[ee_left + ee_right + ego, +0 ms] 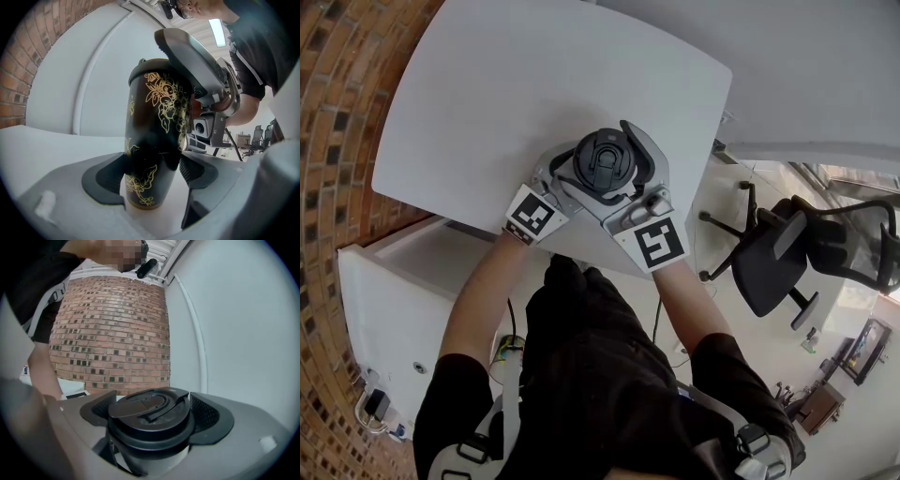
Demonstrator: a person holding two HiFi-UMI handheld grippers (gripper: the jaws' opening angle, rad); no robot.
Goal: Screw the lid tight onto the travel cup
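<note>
The travel cup (150,140), dark brown with gold flowers, stands upright on the white table (487,103). My left gripper (152,176) is shut on the cup's lower body, a pad pressing on each side. The black lid (149,416) sits on top of the cup, and my right gripper (151,414) is shut on its rim. In the head view the lid (605,162) shows from above near the table's front edge, with the left gripper (578,180) reaching in from the lower left and the right gripper (625,176) from the lower right. The cup's base is partly hidden by the jaws.
A brick wall (337,112) runs along the table's left side. A white cabinet (394,281) stands below the table's front left edge. A black office chair (778,253) stands on the floor at the right. The table's front edge lies just behind the cup.
</note>
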